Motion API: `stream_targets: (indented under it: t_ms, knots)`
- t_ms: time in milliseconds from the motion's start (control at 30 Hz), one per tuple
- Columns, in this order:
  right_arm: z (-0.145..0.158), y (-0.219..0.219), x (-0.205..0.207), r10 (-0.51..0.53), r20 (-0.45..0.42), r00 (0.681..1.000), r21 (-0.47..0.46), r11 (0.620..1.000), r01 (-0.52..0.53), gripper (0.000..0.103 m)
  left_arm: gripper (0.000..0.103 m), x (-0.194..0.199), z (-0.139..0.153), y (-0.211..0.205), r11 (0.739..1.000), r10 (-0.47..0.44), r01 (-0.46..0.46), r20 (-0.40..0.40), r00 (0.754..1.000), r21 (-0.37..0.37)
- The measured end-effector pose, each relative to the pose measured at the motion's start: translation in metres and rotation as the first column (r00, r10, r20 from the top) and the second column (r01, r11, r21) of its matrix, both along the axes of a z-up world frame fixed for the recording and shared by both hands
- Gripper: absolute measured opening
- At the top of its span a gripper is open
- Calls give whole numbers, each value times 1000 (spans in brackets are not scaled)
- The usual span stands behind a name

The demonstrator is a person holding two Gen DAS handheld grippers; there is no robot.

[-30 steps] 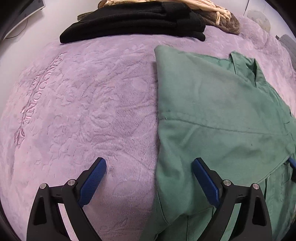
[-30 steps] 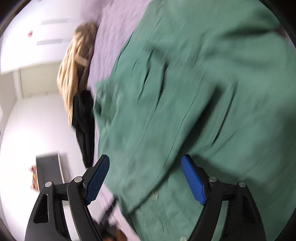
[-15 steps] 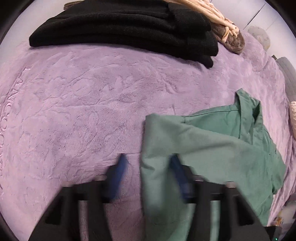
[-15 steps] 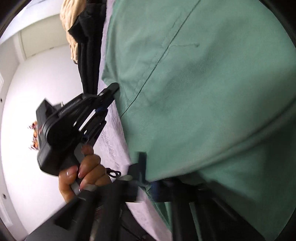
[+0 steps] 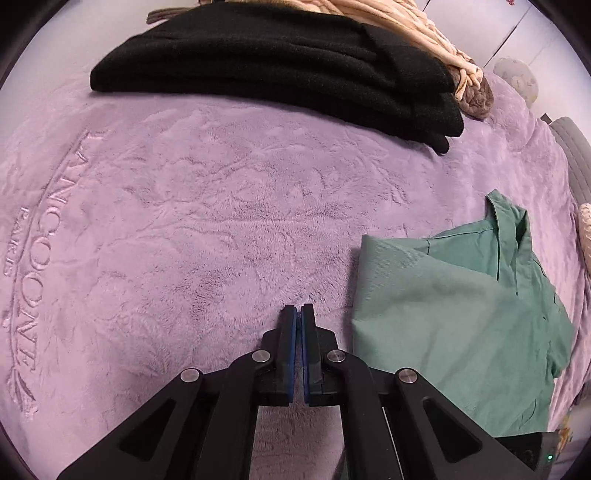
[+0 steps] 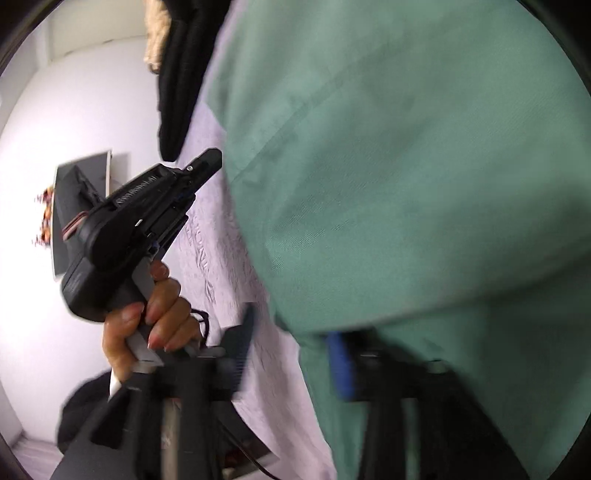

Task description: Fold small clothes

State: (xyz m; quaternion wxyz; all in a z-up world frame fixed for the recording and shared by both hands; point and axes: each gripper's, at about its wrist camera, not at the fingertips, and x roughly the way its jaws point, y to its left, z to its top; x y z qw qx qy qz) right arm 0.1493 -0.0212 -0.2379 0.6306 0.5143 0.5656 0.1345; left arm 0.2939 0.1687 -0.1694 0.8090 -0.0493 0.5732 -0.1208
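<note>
A green shirt (image 5: pixel 461 314) lies partly folded on the purple blanket (image 5: pixel 221 229), at the right of the left wrist view. My left gripper (image 5: pixel 298 310) is shut with nothing in it, its tips over bare blanket just left of the shirt's edge. In the right wrist view the shirt (image 6: pixel 406 166) fills most of the picture, blurred. My right gripper (image 6: pixel 291 354) has its jaws opening; the shirt's near edge hangs between them and covers part of the blue pad (image 6: pixel 340 365). A hand (image 6: pixel 155 317) holds the left gripper (image 6: pixel 208 159) beside the shirt.
A stack of folded black clothes (image 5: pixel 277 62) lies across the far side of the blanket, with a beige knitted garment (image 5: pixel 424 33) behind it. Embossed lettering (image 5: pixel 33 295) runs along the blanket's left side. A grey cushion (image 5: pixel 572 155) sits at the far right.
My left gripper closed and slid left off the shirt's edge onto bare blanket. My right gripper swung to the shirt's near edge, closed there, and its jaws have now parted again.
</note>
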Motion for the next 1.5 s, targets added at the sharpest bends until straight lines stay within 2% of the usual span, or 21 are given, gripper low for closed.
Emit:
stream_targets:
  t_ms: [100, 200, 233, 300, 333, 367, 433, 467, 533, 633, 700, 767, 867, 967, 1133, 1367, 1400, 1433, 1467, 1500]
  knots:
    - [30, -57, -27, -82, 54, 995, -145, 985, 89, 67, 6, -12, 26, -5, 1000, -24, 23, 61, 998, 12]
    - [37, -139, -53, -277, 26, 960, -302, 914, 272, 67, 6, -27, 49, -10, 999, -34, 36, 99, 994, -14]
    - [33, -169, -65, -361, 2, 932, -334, 879, 341, 67, 6, -33, 53, -12, 999, -39, 42, 100, 994, -23]
    - [23, -208, -80, -470, -20, 883, -337, 834, 436, 67, 6, -44, 54, -21, 999, -50, 52, 99, 994, -17]
    - [21, -225, -83, -498, -22, 867, -335, 821, 463, 67, 6, -50, 51, -26, 998, -53, 54, 94, 994, -10]
    - [19, -236, -83, -503, -20, 864, -344, 815, 466, 65, 6, -57, 46, -33, 998, -60, 61, 83, 995, -3]
    - [20, -249, -75, -460, -24, 888, -384, 824, 416, 40, 6, -70, 35, -42, 998, -65, 64, 49, 997, 15]
    - [25, -250, -68, -424, -18, 906, -409, 829, 380, 11, 6, -75, 29, -45, 998, -62, 62, 28, 998, 16]
    - [49, -253, -63, -354, 39, 934, -443, 832, 334, 10, 6, -85, 19, -51, 998, -61, 61, 4, 998, 24]
    - [63, -265, -58, -274, 55, 960, -537, 802, 260, 10, 6, -93, 6, -58, 994, -62, 62, -7, 998, 92]
    - [58, -270, -76, -284, 9, 959, -547, 802, 242, 14, 6, -96, 2, -59, 993, -52, 53, -9, 999, 102]
    - [54, -283, -84, -333, -2, 943, -479, 828, 291, 15, 6, -98, 3, -63, 991, -45, 45, -7, 999, 124]
    - [64, -291, -95, -341, -6, 940, -484, 824, 296, 29, 6, -100, 7, -70, 985, -41, 42, -9, 999, 170]
    - [71, -296, -110, -315, -17, 949, -479, 836, 269, 63, 6, -107, 13, -78, 978, -39, 40, -9, 999, 204]
    - [86, -317, -152, -317, -28, 948, -441, 855, 272, 65, 6, -126, 21, -99, 973, -35, 44, -43, 998, 227]
    - [95, -355, -198, -356, -37, 934, -408, 858, 311, 75, 6, -159, 25, -154, 966, -75, 90, -71, 995, 241]
    - [95, -361, -203, -360, -38, 932, -408, 857, 315, 77, 12, -164, 24, -163, 965, -86, 104, -84, 993, 240]
    - [96, -367, -208, -365, -37, 930, -405, 856, 320, 77, 30, -167, 23, -172, 962, -96, 117, -96, 991, 246]
    - [95, -374, -212, -373, -37, 927, -403, 855, 327, 78, 92, -172, 21, -184, 958, -106, 131, -110, 988, 256]
    - [95, -381, -216, -381, -36, 924, -402, 852, 335, 78, 100, -176, 22, -192, 955, -106, 129, -99, 989, 266]
